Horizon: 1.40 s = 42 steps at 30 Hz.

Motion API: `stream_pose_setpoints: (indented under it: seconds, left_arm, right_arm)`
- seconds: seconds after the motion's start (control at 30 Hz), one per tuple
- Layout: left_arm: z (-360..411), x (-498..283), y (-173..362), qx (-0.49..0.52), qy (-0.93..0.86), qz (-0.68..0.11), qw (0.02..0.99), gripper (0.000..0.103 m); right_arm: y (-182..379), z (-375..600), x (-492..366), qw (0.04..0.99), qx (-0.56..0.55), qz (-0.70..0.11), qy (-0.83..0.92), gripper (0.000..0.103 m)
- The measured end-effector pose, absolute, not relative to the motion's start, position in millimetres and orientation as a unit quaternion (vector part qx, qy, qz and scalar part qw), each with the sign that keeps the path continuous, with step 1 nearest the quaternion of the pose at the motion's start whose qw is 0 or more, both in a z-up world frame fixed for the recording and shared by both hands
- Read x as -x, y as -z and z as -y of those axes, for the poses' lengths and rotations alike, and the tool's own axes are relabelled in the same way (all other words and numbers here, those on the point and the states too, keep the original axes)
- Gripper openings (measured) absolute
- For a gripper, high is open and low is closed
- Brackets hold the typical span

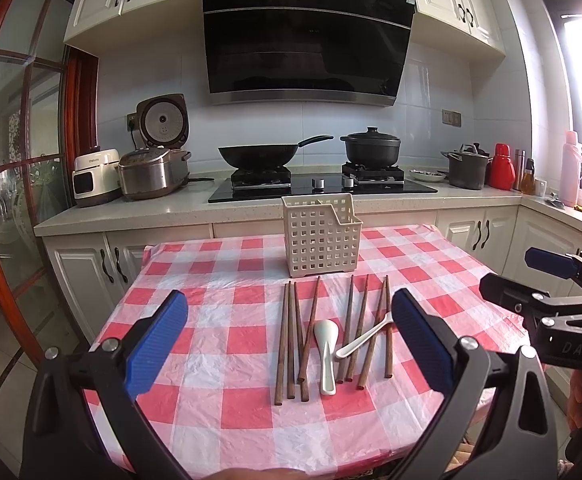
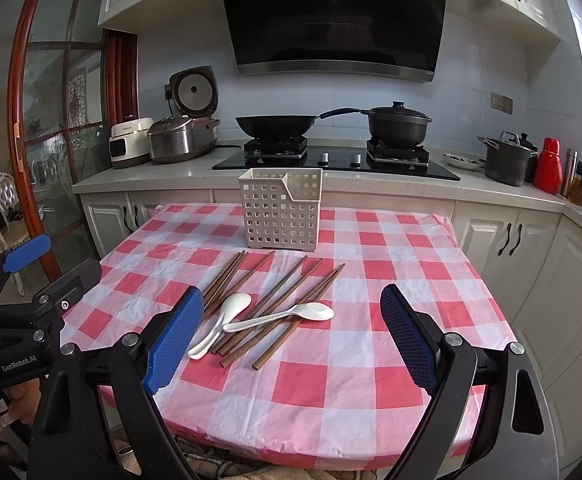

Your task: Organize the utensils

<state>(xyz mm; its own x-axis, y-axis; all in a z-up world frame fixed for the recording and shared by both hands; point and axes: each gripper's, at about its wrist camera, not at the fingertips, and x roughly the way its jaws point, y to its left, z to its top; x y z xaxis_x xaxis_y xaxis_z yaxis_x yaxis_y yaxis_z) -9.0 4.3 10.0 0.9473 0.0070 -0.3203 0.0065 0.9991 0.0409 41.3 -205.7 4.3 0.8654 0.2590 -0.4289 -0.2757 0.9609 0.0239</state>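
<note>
Several brown wooden chopsticks (image 1: pixel 291 340) (image 2: pixel 275 304) lie side by side on the red-and-white checked tablecloth (image 1: pixel 219 360) (image 2: pixel 371 360). Two white spoons lie among them: one (image 1: pixel 327 350) (image 2: pixel 221 324) flat, the other (image 1: pixel 365 338) (image 2: pixel 287 315) across the sticks. A cream lattice utensil basket (image 1: pixel 321 236) (image 2: pixel 281 208) stands upright behind them; its inside is hidden. My left gripper (image 1: pixel 289 324) is open and empty, above the table's near edge. My right gripper (image 2: pixel 293 320) is open and empty, also near the front; it shows at the right in the left wrist view (image 1: pixel 531 280).
Beyond the table runs a kitchen counter (image 1: pixel 131 210) with a hob, a wok (image 1: pixel 259 154), a black pot (image 1: pixel 371 146), rice cookers (image 1: pixel 155 172), and bottles at the right (image 1: pixel 503 166). White cabinets stand close behind the table. A wood-framed glass door (image 1: pixel 23 160) is at the left.
</note>
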Motion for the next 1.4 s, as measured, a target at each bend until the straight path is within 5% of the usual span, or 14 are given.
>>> stream_pose_setpoints:
  seconds: [1.4]
  left_arm:
    - [-3.2,9.4,-10.9,-0.016,0.003,-0.162,0.987,0.099]
  right_arm:
    - [-3.3,202.4,-41.1,0.965,0.018,-0.221,-0.141,0.085]
